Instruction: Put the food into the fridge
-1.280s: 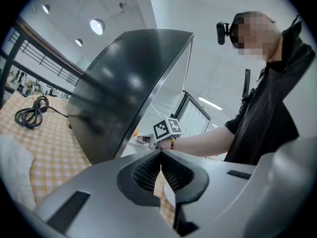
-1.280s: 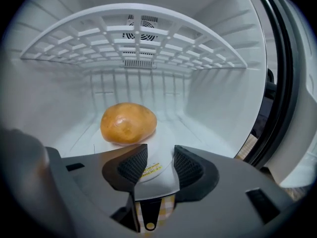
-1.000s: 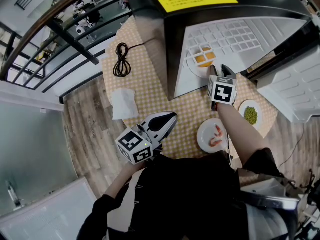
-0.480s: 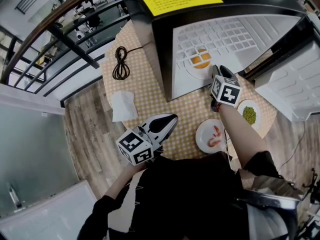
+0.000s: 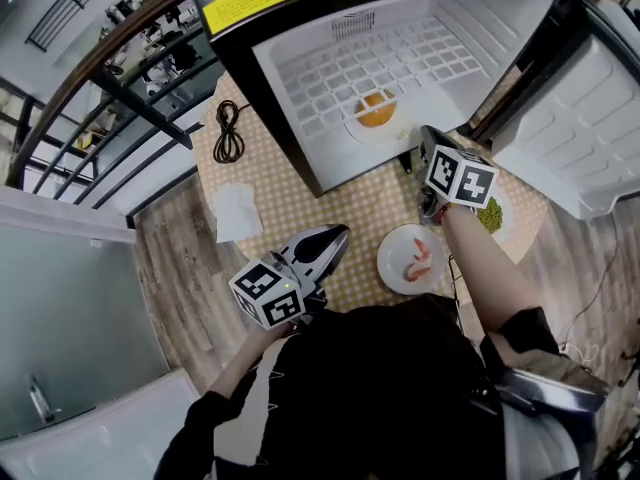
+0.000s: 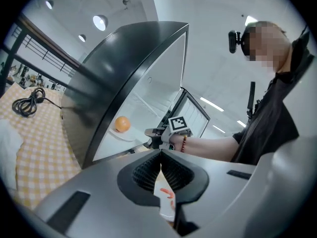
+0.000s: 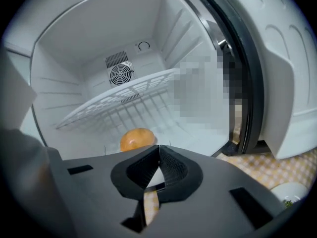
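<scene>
The fridge [image 5: 470, 28] stands open on the checkered table. Inside it, a white plate with a round orange food [image 5: 376, 111] rests on the floor of the compartment. My right gripper [image 5: 428, 136] is shut and empty just outside the opening; the orange food [image 7: 136, 139] lies straight ahead of its jaws. On the table are a plate of shrimp [image 5: 412, 260] and a plate of green peas [image 5: 494, 216] beside my right forearm. My left gripper [image 5: 342, 234] is shut and empty near the table's front, left of the shrimp plate [image 6: 167, 202].
The fridge door [image 5: 590, 138] is swung open at the right. A coiled black cable [image 5: 228, 133] and a white napkin [image 5: 237, 211] lie on the left part of the table. A wire shelf [image 7: 119, 100] spans the fridge interior above the orange food.
The right gripper's jaws have closed, and it has drawn back from the plate in the fridge to just outside the opening. The left gripper has stayed where it was.
</scene>
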